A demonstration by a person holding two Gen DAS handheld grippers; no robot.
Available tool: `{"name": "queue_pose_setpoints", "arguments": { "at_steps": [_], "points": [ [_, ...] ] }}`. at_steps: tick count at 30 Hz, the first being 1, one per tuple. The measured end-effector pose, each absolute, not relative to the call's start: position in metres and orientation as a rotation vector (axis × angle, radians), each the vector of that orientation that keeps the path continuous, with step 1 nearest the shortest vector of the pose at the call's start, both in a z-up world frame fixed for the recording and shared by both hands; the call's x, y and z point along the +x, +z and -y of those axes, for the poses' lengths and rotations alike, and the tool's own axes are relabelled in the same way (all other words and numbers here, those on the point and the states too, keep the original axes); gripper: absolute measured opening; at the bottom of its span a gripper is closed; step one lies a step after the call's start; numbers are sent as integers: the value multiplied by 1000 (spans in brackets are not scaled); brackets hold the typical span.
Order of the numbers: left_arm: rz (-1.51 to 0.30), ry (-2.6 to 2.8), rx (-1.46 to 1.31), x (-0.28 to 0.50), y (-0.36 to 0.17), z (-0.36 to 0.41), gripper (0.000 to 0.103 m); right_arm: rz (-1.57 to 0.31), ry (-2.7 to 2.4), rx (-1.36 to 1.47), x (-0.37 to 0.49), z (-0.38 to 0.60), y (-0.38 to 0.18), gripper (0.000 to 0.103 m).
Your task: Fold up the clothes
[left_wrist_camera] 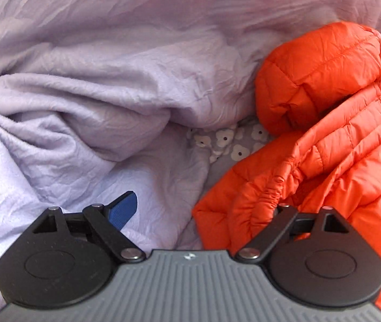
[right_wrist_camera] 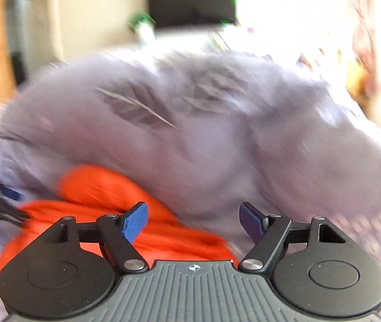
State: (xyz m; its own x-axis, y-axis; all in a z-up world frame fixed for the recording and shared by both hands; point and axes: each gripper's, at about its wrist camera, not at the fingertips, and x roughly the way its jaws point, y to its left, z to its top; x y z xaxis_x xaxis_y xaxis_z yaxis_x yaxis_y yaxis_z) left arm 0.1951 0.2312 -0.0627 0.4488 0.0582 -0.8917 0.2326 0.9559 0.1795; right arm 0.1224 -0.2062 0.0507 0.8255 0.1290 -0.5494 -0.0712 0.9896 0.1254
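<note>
Left tongs (left_wrist_camera: 203, 209): mine pointed steeply down, spread wide, right finger hidden under orange jacket (left_wrist_camera: 324, 139).
Right tongs (right_wrist_camera: 193, 221): angled down, spread, empty.

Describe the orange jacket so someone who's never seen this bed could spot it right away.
Start from the rumpled lavender bedding that fills the left wrist view. On its right side lies the orange jacket, puffy and quilted, a sleeve curled above. It is the only bright, shiny thing on the pale matte fabric.

Orange jacket (left_wrist_camera: 324, 139) hides left tongs' (left_wrist_camera: 203, 209) right finger.
</note>
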Motion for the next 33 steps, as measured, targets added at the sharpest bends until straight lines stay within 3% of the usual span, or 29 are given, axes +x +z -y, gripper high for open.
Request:
{"name": "queue_pose_setpoints", "arguments": {
  "at_steps": [2, 4, 7, 12, 19, 28, 33],
  "points": [
    [-1104, -102, 306, 193, -61, -229, 90, -623, 285, 115, 126, 173, 41, 69],
    [-1096, -100, 327, 188, -56, -227, 90, -676, 354, -11, 136, 127, 16, 50],
    [-1062, -97, 363, 176, -40, -228, 90, -750, 319, -68, 166, 87, -34, 35],
    [-1020, -147, 366, 162, -14, -234, 96, -892, 288, 141, 228, 81, -89, 33],
    [-1057, -61, 363, 201, -39, -217, 96, -971, 144, -91, 250, 42, -111, 35],
    [-1130, -158, 195, 229, -43, -212, 98, -998, -86, 42, 246, 88, -124, 36],
    [-1194, -183, -23, 249, -41, -220, 97, -988, -81, -46, 239, 76, -134, 37]
  ]
}}
